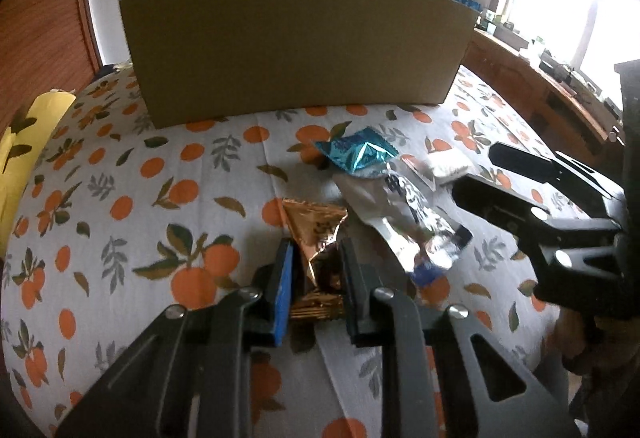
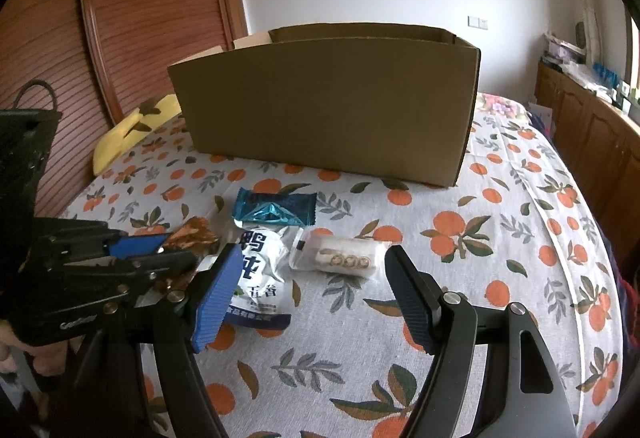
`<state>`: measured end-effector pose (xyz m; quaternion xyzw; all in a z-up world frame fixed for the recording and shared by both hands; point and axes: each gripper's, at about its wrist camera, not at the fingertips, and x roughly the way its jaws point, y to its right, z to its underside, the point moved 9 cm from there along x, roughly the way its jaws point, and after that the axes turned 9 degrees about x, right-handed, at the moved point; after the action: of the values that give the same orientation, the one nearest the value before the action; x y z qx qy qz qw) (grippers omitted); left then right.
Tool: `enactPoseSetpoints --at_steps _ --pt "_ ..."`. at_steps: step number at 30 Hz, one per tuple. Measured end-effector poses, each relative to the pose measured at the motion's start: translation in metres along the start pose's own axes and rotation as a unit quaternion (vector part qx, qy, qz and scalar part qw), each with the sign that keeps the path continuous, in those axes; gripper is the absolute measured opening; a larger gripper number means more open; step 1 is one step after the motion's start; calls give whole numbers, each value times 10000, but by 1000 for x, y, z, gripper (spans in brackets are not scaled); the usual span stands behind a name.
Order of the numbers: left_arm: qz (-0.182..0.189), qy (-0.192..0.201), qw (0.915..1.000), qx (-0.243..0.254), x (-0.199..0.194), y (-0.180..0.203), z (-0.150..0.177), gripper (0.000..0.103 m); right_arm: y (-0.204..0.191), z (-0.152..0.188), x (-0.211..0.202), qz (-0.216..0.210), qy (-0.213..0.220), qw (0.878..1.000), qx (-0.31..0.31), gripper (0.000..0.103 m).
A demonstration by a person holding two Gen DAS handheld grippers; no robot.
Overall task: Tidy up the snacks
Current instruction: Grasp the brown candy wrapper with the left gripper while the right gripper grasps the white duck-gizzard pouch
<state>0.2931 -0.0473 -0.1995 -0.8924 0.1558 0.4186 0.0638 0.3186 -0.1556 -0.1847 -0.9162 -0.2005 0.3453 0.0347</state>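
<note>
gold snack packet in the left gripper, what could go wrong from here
The left gripper pinches the gold snack packet at one crinkled end only, so it may slip on the way up. The silver packet lies against it and could be dragged along. The cardboard box has a tall wall, so a low carry could hit it.

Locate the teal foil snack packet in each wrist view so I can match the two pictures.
Left wrist view: teal foil packet lies right of centre on the orange-print cloth, in front of the cardboard box.
Right wrist view: it lies left of centre, just behind the white pouch.
Shared landmark: the cardboard box, behind the packet in both.
</note>
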Motion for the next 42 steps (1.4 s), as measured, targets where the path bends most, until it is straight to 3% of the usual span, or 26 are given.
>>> enactPoseSetpoints --at_steps 11,17,24,29,42 --pt "25 377 9991 -184 -26 1 13 20 -8 3 2 -250 -136 9995 -115 72" --pt "48 467 9987 -215 -33 -1 18 20 -16 8 7 -387 -412 9981 -228 58" --pt "-80 633 9978 -152 -49 -4 21 20 -36 12 11 -663 -746 9949 -162 58" --pt "-64 718 9973 -143 -57 -3 19 20 -42 15 23 -498 -982 9937 -201 59" --pt "-82 788 9967 -188 -70 -10 22 20 -51 10 41 -315 -1026 9941 -181 64"
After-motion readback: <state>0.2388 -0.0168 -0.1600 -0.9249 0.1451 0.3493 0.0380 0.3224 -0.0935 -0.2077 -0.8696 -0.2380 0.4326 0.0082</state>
